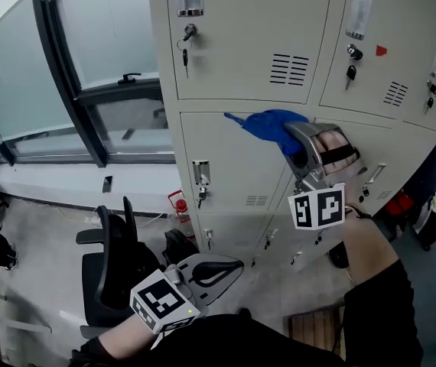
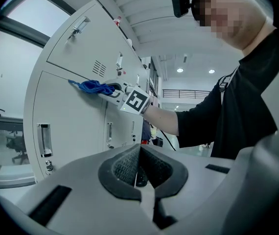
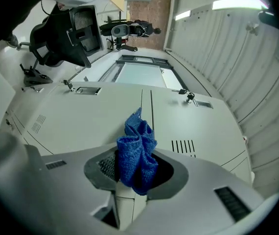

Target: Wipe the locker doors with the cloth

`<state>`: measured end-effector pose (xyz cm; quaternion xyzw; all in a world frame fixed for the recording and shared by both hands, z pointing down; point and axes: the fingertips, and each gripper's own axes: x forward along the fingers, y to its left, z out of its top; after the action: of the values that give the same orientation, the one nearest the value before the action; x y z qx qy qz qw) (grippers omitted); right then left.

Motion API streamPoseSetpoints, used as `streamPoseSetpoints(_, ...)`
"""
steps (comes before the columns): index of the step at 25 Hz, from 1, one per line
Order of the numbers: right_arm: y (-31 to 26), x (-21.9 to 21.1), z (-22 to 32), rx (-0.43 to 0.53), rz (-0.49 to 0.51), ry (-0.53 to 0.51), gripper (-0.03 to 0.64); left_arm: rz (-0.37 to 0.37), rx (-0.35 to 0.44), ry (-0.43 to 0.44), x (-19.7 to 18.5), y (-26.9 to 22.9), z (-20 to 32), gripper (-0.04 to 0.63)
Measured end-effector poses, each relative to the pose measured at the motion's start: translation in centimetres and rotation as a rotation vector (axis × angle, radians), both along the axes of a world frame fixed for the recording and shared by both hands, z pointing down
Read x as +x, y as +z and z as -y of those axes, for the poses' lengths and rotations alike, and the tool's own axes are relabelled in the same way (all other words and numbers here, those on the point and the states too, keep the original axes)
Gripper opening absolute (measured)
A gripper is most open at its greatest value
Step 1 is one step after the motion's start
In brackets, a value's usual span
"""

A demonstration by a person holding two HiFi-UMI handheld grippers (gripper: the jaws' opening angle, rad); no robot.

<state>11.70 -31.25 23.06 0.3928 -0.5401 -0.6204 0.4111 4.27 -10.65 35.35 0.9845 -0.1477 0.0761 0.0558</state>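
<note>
A blue cloth [image 1: 268, 125] is bunched in my right gripper [image 1: 300, 147], which is shut on it and presses it against the top edge of a beige locker door [image 1: 218, 167] in the middle row. The right gripper view shows the cloth [image 3: 135, 155] sticking out between the jaws toward the door seam. From the left gripper view the cloth [image 2: 93, 86] lies on the door face. My left gripper [image 1: 229, 270] hangs low at my waist, away from the lockers, its jaws shut with nothing between them.
The locker bank [image 1: 279, 44] has keys in the locks [image 1: 190, 33], vent slots [image 1: 288, 69] and handles [image 1: 200, 173]. A window [image 1: 88, 75] stands to the left. A black office chair [image 1: 115, 270] sits on the floor below the left gripper.
</note>
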Motion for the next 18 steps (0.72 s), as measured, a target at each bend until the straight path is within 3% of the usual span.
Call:
streamPoseSetpoints(6, 2.7, 0.5, 0.7, -0.039, 0.011, -0.016, 0.103, 0.004, -0.012, -0.019, -0.2, 0.5, 0.5, 0.008)
streamPoseSetpoints(18, 17.8, 0.8, 1.0, -0.241, -0.008, -0.015, 0.103, 0.043, -0.051, -0.051, -0.1, 1.8, 1.0, 0.008)
